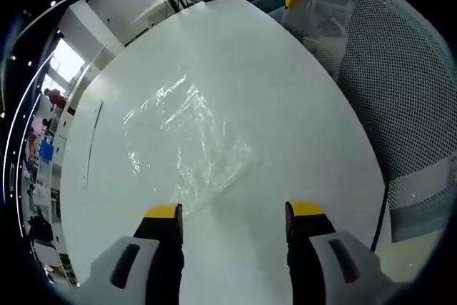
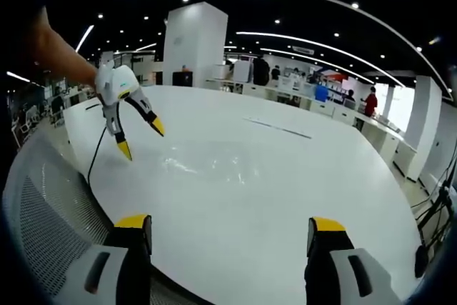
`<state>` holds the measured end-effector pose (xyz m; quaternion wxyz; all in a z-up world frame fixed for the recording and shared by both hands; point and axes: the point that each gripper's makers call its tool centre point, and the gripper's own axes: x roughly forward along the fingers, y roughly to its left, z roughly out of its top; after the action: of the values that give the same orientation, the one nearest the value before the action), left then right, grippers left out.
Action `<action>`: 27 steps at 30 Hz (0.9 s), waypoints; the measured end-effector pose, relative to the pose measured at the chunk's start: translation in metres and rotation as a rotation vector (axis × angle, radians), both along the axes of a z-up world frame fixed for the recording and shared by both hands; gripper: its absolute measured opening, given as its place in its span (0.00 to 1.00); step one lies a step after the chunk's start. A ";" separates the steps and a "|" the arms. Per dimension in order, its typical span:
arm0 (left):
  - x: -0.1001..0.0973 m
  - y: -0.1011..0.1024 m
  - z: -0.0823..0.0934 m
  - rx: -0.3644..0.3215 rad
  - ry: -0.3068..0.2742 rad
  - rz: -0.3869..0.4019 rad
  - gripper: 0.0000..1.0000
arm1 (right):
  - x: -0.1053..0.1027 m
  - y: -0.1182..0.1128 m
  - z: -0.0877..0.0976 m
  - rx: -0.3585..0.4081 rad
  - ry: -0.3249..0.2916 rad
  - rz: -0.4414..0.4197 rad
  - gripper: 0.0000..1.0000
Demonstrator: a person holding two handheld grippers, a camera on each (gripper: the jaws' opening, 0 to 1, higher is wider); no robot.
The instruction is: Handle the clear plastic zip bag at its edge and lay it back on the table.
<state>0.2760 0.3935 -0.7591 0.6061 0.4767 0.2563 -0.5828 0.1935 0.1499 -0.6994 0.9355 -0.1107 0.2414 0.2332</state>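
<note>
Left gripper view: clear zip bag (image 1: 187, 142) lies flat on the white table (image 1: 285, 105), just ahead of the left gripper (image 1: 234, 211), jaws spread, empty, above the bag's near edge. Right gripper (image 2: 230, 223) is open too, holding nothing, well back. Either the grab hasn't started or the bag is already laid back; can't tell which. Zip edge is hard to make out in the glare; mesh chair (image 1: 400, 91) is cut off.
</note>
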 end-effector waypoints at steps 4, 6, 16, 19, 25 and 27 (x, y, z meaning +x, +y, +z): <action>0.003 -0.003 -0.001 0.012 -0.007 -0.021 0.54 | 0.000 0.000 -0.001 -0.003 0.006 0.001 0.90; 0.004 -0.006 0.000 0.017 -0.012 -0.032 0.53 | -0.001 0.000 -0.001 -0.005 0.008 0.001 0.89; 0.016 -0.013 -0.001 0.048 0.004 -0.072 0.41 | -0.001 0.000 -0.001 -0.007 0.008 0.000 0.88; 0.021 -0.014 -0.003 0.052 0.016 -0.069 0.39 | -0.001 0.001 0.000 -0.006 0.005 0.002 0.86; 0.024 -0.015 -0.007 0.068 0.022 -0.080 0.34 | -0.001 0.002 0.001 -0.006 0.000 0.006 0.85; 0.026 -0.015 -0.009 0.076 0.025 -0.083 0.32 | -0.001 0.002 0.001 -0.007 0.001 0.008 0.84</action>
<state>0.3021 0.3787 -0.7685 0.5597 0.5023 0.2660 -0.6031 0.1927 0.1519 -0.6979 0.9341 -0.1149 0.2423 0.2359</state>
